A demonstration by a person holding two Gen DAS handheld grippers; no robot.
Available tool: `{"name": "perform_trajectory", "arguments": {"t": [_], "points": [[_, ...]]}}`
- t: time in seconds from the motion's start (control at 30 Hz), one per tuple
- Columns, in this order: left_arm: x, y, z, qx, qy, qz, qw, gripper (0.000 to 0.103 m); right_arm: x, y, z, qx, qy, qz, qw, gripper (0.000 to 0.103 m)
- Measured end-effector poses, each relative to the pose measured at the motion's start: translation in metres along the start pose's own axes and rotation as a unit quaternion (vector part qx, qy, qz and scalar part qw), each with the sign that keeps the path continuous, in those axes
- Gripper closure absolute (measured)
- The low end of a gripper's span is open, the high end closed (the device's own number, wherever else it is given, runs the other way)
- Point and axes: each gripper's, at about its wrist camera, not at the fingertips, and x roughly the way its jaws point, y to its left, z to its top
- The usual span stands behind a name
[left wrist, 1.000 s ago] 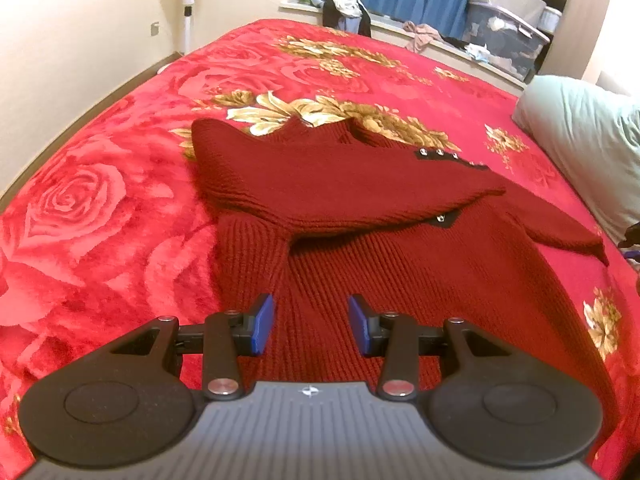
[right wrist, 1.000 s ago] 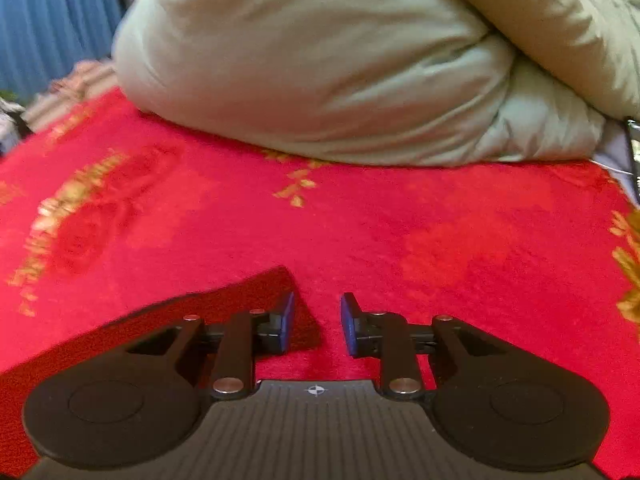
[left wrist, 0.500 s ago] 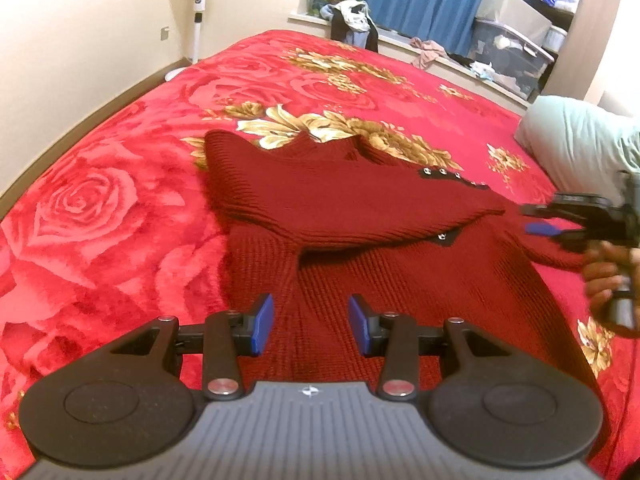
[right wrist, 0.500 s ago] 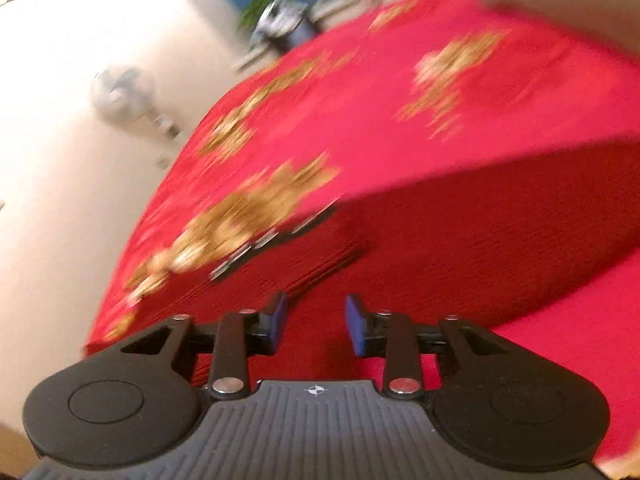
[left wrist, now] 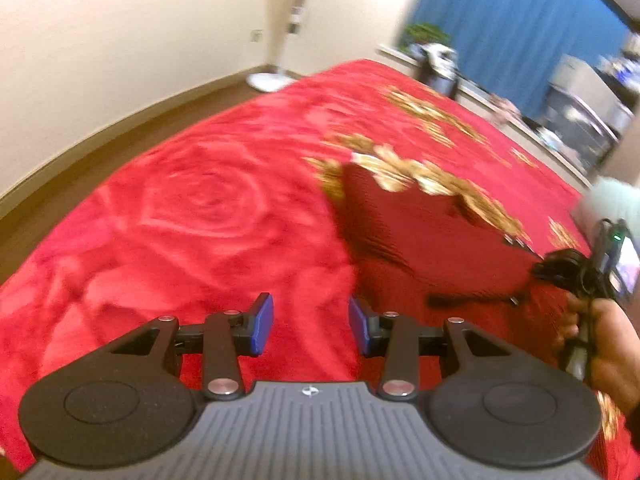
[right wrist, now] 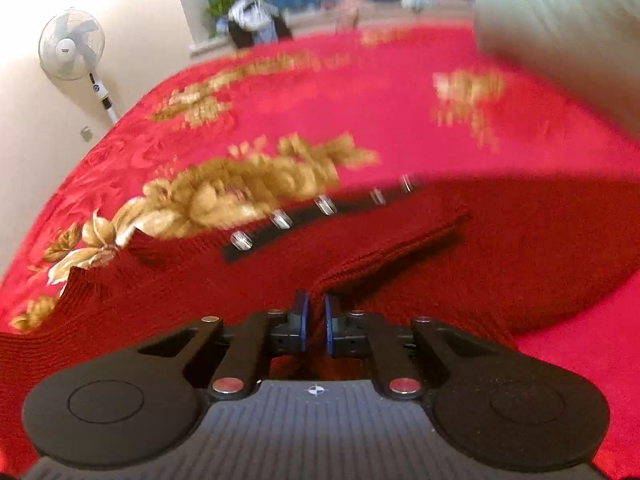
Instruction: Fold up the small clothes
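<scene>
My right gripper (right wrist: 315, 322) pinched tight on a fold of the dark red sweater (right wrist: 400, 248) spread on the red floral bedspread (right wrist: 392, 120), my left gripper (left wrist: 311, 324) apart over bare bedspread, apparently empty, picture blurred.

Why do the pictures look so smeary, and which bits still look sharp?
Left wrist view: the red bedspread and dark red sweater smear with motion blur, while the left gripper stays crisp. Right wrist view: the gold flowers and pillow streak; the right gripper looks sharp.
</scene>
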Motion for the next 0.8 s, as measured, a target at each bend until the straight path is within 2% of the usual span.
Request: {"name": "perform_trajectory", "arguments": {"t": [0.07, 0.13, 0.17, 0.2, 0.23, 0.27, 0.3, 0.33, 0.4, 0.5, 0.57, 0.63, 0.7, 0.8], "points": [[-0.003, 0.015, 0.003, -0.026, -0.007, 0.019, 0.9995, 0.057, -0.021, 0.034, -0.001, -0.015, -0.026, 0.037, 0.999, 0.097], [-0.005, 0.03, 0.006, -0.05, -0.011, 0.035, 0.9981, 0.057, -0.053, 0.075, -0.004, -0.026, -0.041, 0.135, 0.99, 0.097], [-0.007, 0.039, 0.007, -0.067, -0.013, 0.043, 0.9968, 0.057, -0.069, 0.092, -0.007, -0.022, -0.031, 0.221, 0.975, 0.097], [-0.009, 0.046, 0.008, -0.079, -0.015, 0.047, 0.9956, 0.057, -0.084, 0.109, -0.009, -0.016, 0.004, 0.325, 0.946, 0.096], [-0.01, 0.053, 0.009, -0.091, -0.016, 0.051, 0.9944, 0.057, -0.096, 0.122, -0.011, -0.01, 0.049, 0.416, 0.908, 0.095], [-0.012, 0.059, 0.008, -0.102, -0.017, 0.051, 0.9933, 0.057, -0.106, 0.132, -0.012, -0.01, 0.078, 0.465, 0.882, 0.095], [-0.013, 0.063, 0.008, -0.109, -0.016, 0.049, 0.9927, 0.057, -0.117, 0.136, -0.013, -0.014, 0.087, 0.487, 0.869, 0.089], [-0.015, 0.066, 0.008, -0.113, -0.015, 0.046, 0.9924, 0.057, -0.129, 0.136, -0.013, -0.019, 0.087, 0.492, 0.866, 0.076], [-0.017, 0.069, 0.006, -0.114, -0.013, 0.041, 0.9925, 0.057, -0.143, 0.122, -0.012, -0.033, 0.077, 0.473, 0.877, 0.066], [-0.012, 0.069, 0.005, -0.125, 0.004, 0.016, 0.9921, 0.057, -0.157, 0.075, -0.012, -0.063, 0.06, 0.428, 0.9, 0.065], [-0.006, 0.073, 0.001, -0.143, 0.025, -0.001, 0.9893, 0.057, -0.166, 0.03, -0.016, -0.097, 0.037, 0.378, 0.92, 0.065], [0.003, 0.078, -0.003, -0.171, 0.051, -0.022, 0.9838, 0.057, -0.173, -0.023, -0.022, -0.116, 0.029, 0.327, 0.937, 0.065], [0.014, 0.088, -0.006, -0.208, 0.07, -0.045, 0.9745, 0.057, -0.181, -0.077, -0.032, -0.116, 0.029, 0.28, 0.953, 0.065], [0.029, 0.101, -0.005, -0.257, 0.073, -0.061, 0.9616, 0.057, -0.194, -0.165, -0.043, -0.104, 0.029, 0.212, 0.971, 0.062]]}}
